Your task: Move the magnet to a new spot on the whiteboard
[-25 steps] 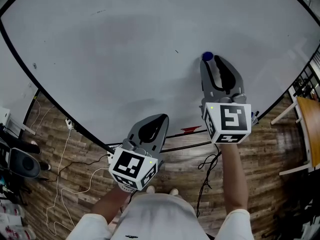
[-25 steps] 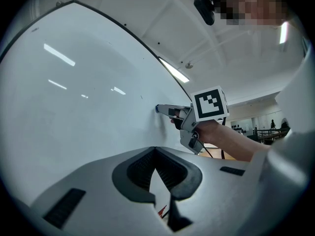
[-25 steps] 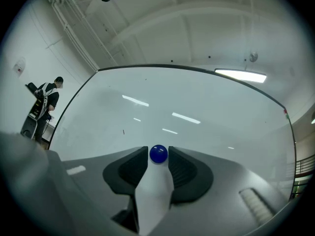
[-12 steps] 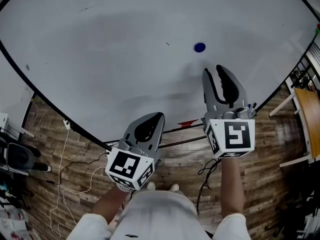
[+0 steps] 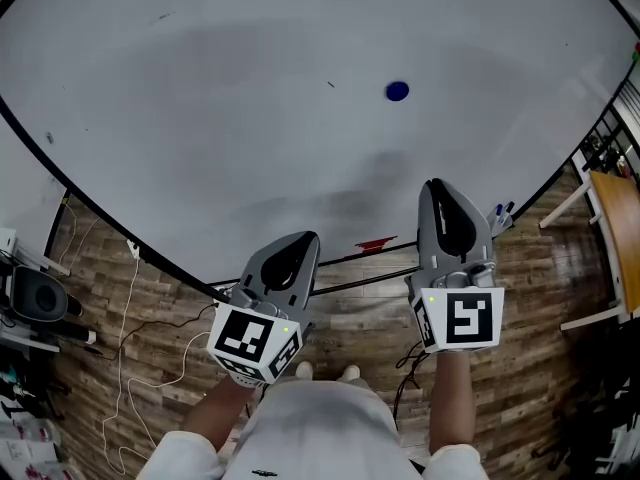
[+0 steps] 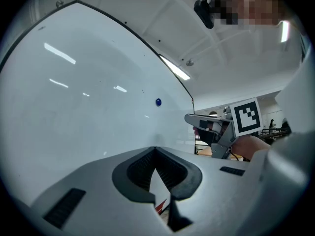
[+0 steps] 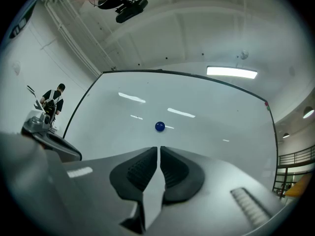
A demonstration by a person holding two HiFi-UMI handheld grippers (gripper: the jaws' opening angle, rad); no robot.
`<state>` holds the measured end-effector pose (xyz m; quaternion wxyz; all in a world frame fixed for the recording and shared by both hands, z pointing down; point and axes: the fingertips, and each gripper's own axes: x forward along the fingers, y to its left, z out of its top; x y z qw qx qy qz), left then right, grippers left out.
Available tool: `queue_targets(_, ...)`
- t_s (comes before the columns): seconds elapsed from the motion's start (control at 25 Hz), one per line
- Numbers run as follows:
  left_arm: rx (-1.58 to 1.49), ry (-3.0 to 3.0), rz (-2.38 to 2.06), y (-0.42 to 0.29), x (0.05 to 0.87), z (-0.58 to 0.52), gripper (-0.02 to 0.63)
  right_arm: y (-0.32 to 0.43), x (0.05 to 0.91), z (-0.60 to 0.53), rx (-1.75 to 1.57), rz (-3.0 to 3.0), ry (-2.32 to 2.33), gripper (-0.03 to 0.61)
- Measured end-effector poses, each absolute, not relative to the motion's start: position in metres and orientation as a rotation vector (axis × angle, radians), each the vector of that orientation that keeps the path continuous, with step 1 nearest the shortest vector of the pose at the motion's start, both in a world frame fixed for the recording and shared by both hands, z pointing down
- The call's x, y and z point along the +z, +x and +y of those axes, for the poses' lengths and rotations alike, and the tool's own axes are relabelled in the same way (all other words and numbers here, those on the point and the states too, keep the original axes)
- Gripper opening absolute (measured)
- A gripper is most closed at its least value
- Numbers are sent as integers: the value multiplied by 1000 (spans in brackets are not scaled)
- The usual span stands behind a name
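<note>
A small round blue magnet (image 5: 398, 91) sticks to the big whiteboard (image 5: 250, 98), right of its middle, with nothing touching it. My right gripper (image 5: 437, 186) hangs well below the magnet near the board's lower edge. Its jaws are closing, only a thin slit shows, and nothing is between them. In the right gripper view the magnet (image 7: 159, 126) sits straight ahead above the right gripper (image 7: 158, 148). My left gripper (image 5: 305, 238) is lower left, shut and empty. In the left gripper view, the magnet (image 6: 158, 102) lies far ahead of the left gripper (image 6: 155, 149).
A red item (image 5: 378, 243) lies on the ledge under the board, with markers (image 5: 500, 211) further right. Below is wood flooring with cables (image 5: 130, 318), a black device (image 5: 40, 298) at left and an orange-topped piece of furniture (image 5: 615, 258) at right. A person (image 7: 51, 100) stands in the distance.
My right gripper was at the magnet with its jaws wide. It has since drawn back down toward the board's lower edge and closed its jaws. The magnet stays on the board.
</note>
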<state>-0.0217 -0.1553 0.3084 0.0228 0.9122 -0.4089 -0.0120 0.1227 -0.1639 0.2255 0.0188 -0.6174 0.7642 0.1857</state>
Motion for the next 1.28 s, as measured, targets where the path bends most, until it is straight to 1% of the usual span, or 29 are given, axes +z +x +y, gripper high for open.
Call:
queue_targets(0.08,-38,2822,-1270,-22,311,-154,6,126,236,-159,538,2374,-1939,11)
queue_targets(0.44,-32,2844,-1281,-25,317,-140,6,124,300,-135,347,2427,-1969,11)
queue_targets(0.76,-34,2845,-1294,-33,335,-132,6,131,346,-116,193,2344,-1999,11)
queue_targets(1.0,-31,2803,-1307,-41,349,-129,6,135,358,-108,182,2340,-2015,11)
queue_targets(1.28,-30,2797,-1299,-43,354,-125,6,123,347,-108,226,2354,-1972,11)
